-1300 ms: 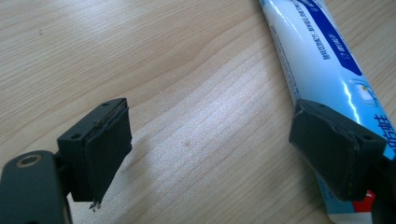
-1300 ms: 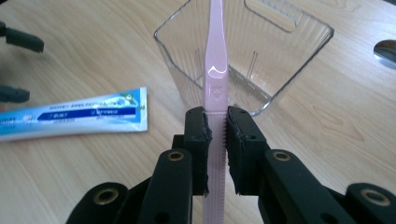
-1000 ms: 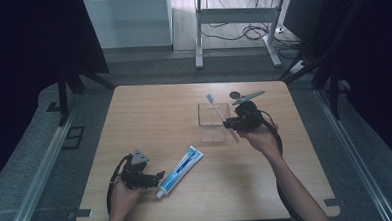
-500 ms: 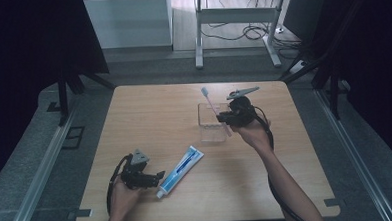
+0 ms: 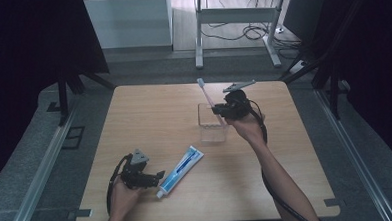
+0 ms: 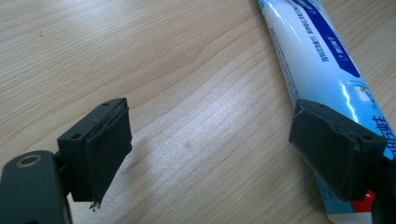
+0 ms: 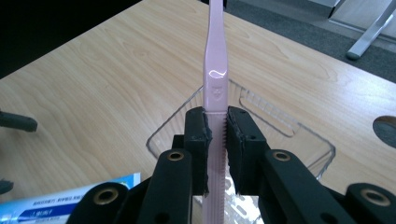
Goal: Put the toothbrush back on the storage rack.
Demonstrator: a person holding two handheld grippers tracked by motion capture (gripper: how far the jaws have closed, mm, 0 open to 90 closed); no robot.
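Observation:
A pink toothbrush (image 7: pixel 215 93) stands clamped between the black pads of my right gripper (image 7: pixel 217 128). In the high view that right gripper (image 5: pixel 223 112) hovers over a clear plastic tray (image 5: pixel 206 135), and the toothbrush (image 5: pixel 207 96) slants up and to the left with its head on top. A blue and white toothpaste tube (image 5: pixel 180 164) lies on the table near the front. My left gripper (image 5: pixel 154 178) rests open beside the tube's cap end. In the left gripper view the toothpaste tube (image 6: pixel 317 60) runs past the right fingertip (image 6: pixel 334 151), with bare wood between the jaws.
The wooden table (image 5: pixel 149 112) has dark curtains on both sides. Grey floor and a metal stand with cables (image 5: pixel 240 33) lie beyond the far edge. The clear tray (image 7: pixel 280 126) sits just beneath the held toothbrush.
My right gripper has lifted the toothbrush and tilted it from low over the tray to a steep upward slant. The left gripper and the toothpaste tube have stayed where they were.

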